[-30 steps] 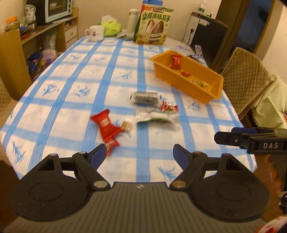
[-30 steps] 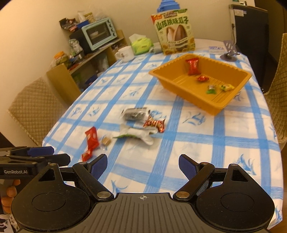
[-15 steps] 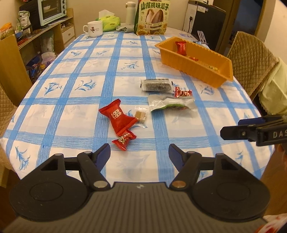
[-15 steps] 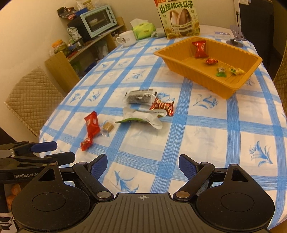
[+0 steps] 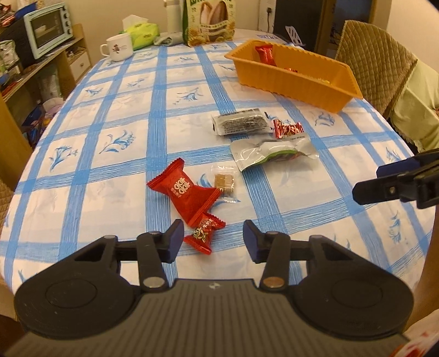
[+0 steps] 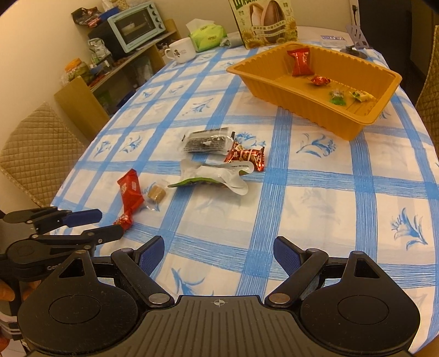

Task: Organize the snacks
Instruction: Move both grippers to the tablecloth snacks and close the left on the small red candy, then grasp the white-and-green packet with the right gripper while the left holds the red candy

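My left gripper point(image 5: 213, 237) hovers low over the checked tablecloth, its jaws closing. A small red candy point(image 5: 204, 233) lies between them, and the pads stand apart from it. A bigger red packet point(image 5: 186, 189) overlaps that candy, with a clear-wrapped brown sweet point(image 5: 223, 181) beside it. Farther off lie a silver-green pouch point(image 5: 271, 152), a dark packet point(image 5: 240, 125) and a red twist candy point(image 5: 288, 129). The orange tray point(image 6: 315, 118) holds several sweets. My right gripper point(image 6: 219, 248) is open over bare cloth with nothing in it.
A white mug point(image 5: 118, 48), a green tissue pack point(image 5: 144, 31) and a tall seed bag point(image 5: 210, 22) stand at the table's far end. A shelf with a toaster oven point(image 5: 46, 27) is on the left. Quilted chairs point(image 5: 376, 60) flank the table.
My left gripper has dropped toward the small red candy and its jaws have narrowed around it. The right gripper has come a little lower and closer to the table, still wide.
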`<state>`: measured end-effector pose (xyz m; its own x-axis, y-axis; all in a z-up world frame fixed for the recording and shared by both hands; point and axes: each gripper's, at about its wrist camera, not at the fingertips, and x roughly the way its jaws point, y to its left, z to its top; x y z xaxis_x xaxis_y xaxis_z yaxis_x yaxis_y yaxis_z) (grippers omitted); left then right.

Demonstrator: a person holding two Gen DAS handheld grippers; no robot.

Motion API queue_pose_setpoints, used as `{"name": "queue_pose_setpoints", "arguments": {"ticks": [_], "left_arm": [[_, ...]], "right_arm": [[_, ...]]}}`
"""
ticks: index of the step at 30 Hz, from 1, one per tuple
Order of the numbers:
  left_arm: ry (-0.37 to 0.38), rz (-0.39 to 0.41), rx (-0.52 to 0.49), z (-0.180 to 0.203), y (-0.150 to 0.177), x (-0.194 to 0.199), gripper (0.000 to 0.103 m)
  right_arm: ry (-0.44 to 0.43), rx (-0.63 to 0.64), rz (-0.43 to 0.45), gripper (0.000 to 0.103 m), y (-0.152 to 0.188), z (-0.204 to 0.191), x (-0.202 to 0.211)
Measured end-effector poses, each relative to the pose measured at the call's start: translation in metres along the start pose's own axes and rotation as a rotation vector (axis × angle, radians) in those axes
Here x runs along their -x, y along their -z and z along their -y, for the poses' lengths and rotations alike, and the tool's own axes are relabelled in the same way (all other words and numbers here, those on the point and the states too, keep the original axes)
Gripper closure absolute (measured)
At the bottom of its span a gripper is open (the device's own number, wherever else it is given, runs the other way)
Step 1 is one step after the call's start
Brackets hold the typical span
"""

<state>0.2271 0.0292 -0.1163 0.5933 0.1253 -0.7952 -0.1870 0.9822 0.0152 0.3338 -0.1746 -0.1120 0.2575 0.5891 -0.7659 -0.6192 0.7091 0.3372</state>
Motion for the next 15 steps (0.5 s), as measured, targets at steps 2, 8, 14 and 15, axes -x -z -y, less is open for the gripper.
{"name": "queue_pose_setpoints", "arguments": {"ticks": [2,8,14,15], "left_arm": [[0.006,-0.01,-0.014,-0.001,-0.001,-0.006,0.065],[0.028,-0.038,-0.031,-0.004,-0.003,-0.018,0.072],[0.047,-0.06,-0.027,-0.007,-0.004,-0.024,0.086],[0.053,-0.064,-0.025,-0.007,-0.003,-0.025,0.089]], "right_arm": [[0.007,-0.007,-0.002,0.017,-0.001,0.001,-0.002],[0.021,-0.024,-0.005,0.017,-0.005,0.002,-0.006],[0.024,-0.029,-0.01,0.017,-0.008,0.003,-0.01],[0.024,-0.027,-0.009,0.017,-0.009,0.003,-0.011]]}}
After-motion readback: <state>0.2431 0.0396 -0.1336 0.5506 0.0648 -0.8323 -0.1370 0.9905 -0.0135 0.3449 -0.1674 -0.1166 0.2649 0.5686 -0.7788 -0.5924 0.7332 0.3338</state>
